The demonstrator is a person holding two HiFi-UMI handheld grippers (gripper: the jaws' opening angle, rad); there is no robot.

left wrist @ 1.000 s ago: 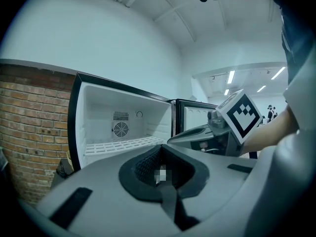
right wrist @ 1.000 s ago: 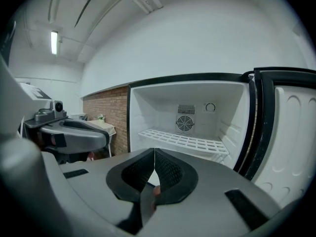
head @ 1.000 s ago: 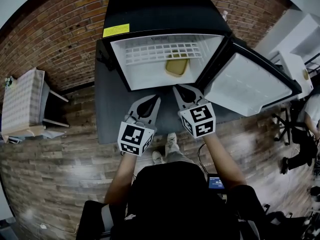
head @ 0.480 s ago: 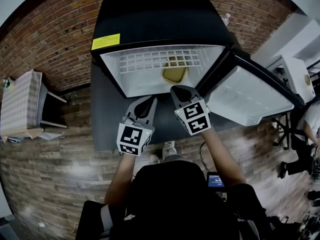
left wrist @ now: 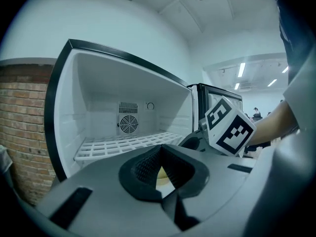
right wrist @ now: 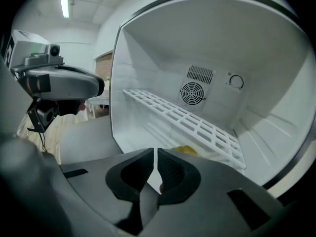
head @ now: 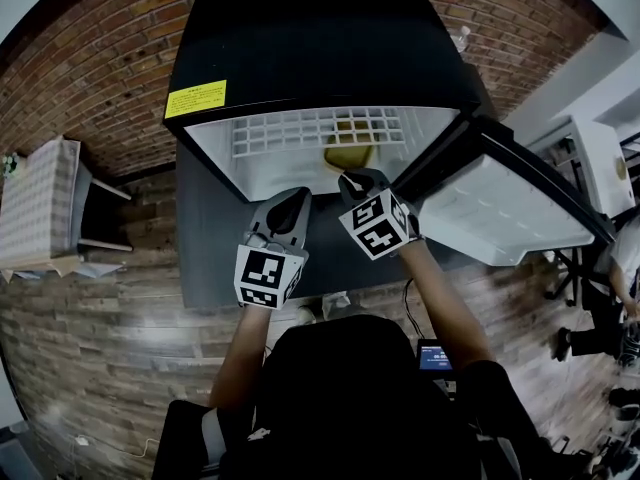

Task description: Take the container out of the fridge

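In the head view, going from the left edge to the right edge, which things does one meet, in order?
checked cloth → yellow sticker → left claw → right claw → open fridge door

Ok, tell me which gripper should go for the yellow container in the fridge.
Right. The right gripper sits just in front of the container, aimed at it; the left gripper is off to the side. The right jaws are shut and need opening first.
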